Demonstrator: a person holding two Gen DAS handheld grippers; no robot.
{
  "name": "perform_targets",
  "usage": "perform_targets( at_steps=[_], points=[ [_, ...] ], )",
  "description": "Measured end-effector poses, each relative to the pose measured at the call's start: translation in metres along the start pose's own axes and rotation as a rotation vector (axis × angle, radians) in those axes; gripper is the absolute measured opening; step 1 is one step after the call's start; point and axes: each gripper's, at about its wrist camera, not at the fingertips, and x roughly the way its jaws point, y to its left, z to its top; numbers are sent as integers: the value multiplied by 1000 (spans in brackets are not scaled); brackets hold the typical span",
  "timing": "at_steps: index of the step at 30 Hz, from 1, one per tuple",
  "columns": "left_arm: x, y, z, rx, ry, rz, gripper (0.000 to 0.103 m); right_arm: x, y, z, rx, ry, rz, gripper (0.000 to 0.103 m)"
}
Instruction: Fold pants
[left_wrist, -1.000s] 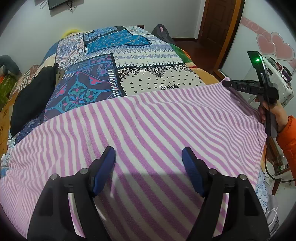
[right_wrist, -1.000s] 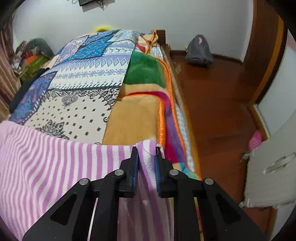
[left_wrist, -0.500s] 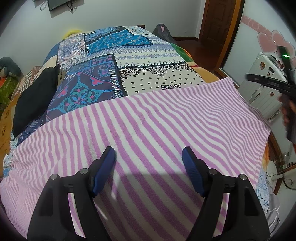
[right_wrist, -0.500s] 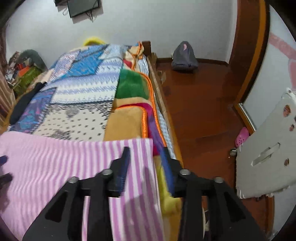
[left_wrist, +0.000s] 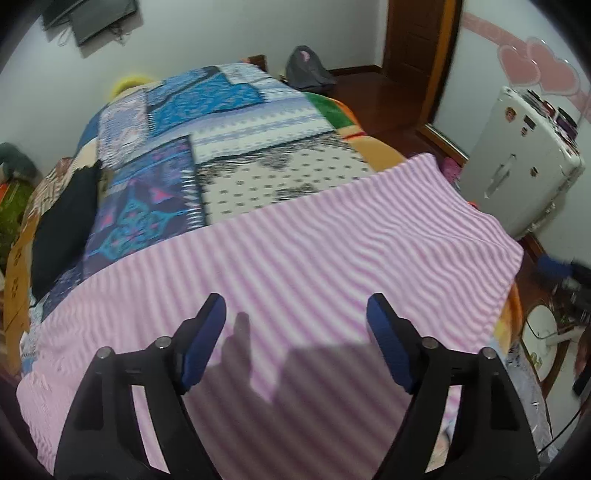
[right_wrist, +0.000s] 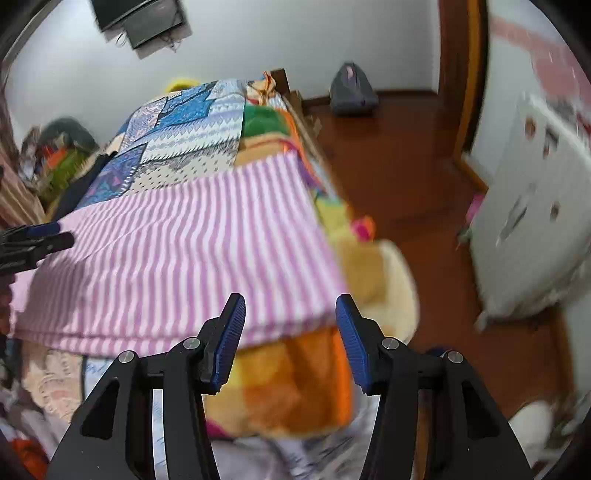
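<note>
Your left gripper (left_wrist: 295, 339) and right gripper (right_wrist: 290, 334), just opening, both empty; striped pants (left_wrist: 295, 258) look soft, light, probably fleecy—pinch near-right corner.

Both wrist cameras are looking steeply down along their tools at the bed (left_wrist: 258, 122). The left view is sitting close over the striped pants (left_wrist: 295, 258); the right is looking from their edge, taking in the floor (right_wrist: 399, 147). Both are sharing pants and quilt (right_wrist: 192, 118).
</note>
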Motion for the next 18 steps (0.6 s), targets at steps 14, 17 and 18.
perform_targets(
  at_steps=[14,17,18],
  points=[
    [31,-35,-13,103,53,49,87,50,-21,-14,268,41,164,47],
    [33,-37,-13,112,48,57,89,53,-25,-11,302,23,169,48],
    [34,-38,-14,118,47,60,89,54,-26,-10,311,14,174,50]
  ],
)
